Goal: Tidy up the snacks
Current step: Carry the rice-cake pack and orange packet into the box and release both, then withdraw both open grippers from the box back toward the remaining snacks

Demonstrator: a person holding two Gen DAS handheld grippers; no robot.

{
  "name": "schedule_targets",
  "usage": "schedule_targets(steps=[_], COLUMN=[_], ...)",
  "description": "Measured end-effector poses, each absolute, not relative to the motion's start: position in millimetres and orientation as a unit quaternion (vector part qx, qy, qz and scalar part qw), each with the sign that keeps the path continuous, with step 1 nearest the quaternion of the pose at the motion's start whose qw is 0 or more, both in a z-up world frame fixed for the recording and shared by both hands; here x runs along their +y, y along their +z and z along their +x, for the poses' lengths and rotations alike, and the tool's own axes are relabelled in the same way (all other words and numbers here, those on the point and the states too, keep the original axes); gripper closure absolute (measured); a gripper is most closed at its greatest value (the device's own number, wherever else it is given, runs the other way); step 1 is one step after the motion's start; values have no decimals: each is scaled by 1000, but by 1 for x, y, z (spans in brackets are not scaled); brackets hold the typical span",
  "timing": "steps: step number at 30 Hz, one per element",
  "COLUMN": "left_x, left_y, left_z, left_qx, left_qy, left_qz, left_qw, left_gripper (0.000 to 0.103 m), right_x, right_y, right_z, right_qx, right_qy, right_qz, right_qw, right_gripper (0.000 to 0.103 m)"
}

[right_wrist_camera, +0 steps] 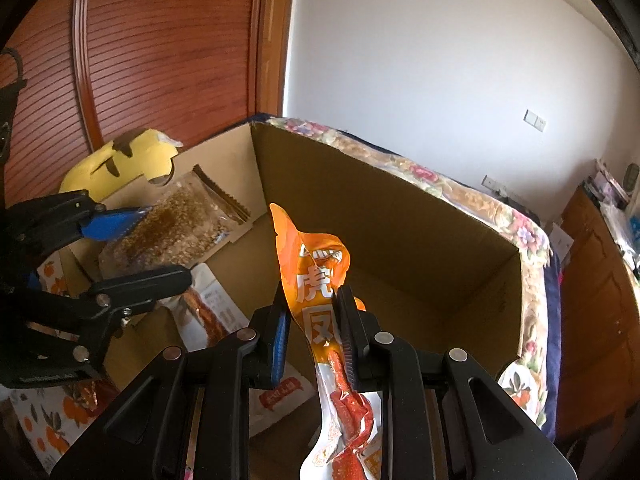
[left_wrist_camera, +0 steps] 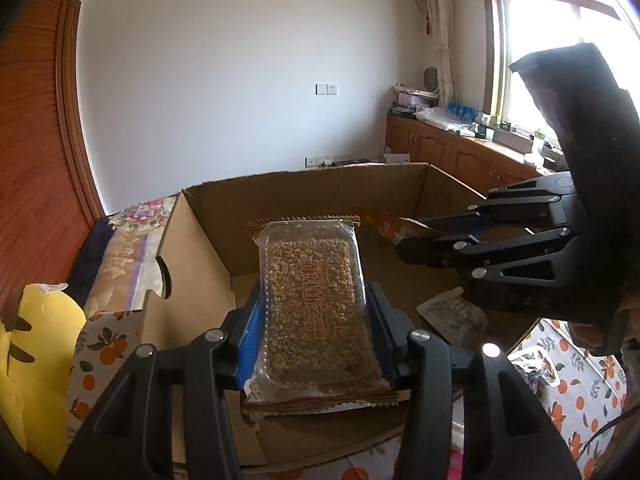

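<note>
Gripper-held sesame bar (left_wrist_camera: 316, 304), lengthwise toward box (left_wrist_camera: 304, 196)

A wooden slatted door (right_wrist_camera: 160, 48) is standing on the left, a white wall (left_wrist_camera: 224, 80) is running behind, low wooden cabinets (left_wrist_camera: 448, 148) are sitting under a bright window (left_wrist_camera: 560, 60) on the far right.

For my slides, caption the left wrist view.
Left gripper holds a sesame brittle pack over the cardboard box.
</note>
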State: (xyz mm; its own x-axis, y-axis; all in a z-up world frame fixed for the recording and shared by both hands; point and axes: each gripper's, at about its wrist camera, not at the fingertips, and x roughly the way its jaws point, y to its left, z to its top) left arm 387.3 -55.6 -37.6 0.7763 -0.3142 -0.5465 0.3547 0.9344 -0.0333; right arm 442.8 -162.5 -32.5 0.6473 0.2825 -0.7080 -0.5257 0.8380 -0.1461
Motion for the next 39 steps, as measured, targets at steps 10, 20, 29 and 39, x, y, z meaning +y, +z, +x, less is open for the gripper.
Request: schedule_targets(steps=[10,20,29,39], left_x=[-54,-53,-45,-38], left_y=[-42,-37,-18,-53], left_z=[394,375,330,271], left_qx=[293,300,292,318], left_qy=[-175,-174,-177,-180], left_qz=[26,45,50,36], left_qw=[939,937,939,930], left_gripper=[46,42,38,36], right_x=[-153,-165,-195,-232], right_y=[-37,-30,7,-21], right_z=[442,430,369,286], right_qx=[359,348,308,338], right_qy=[220,219,215,199], right_qz=[-185,-154,-110,-53], right_qw=[888,898,920,918], right_gripper=[81,80,75,60])
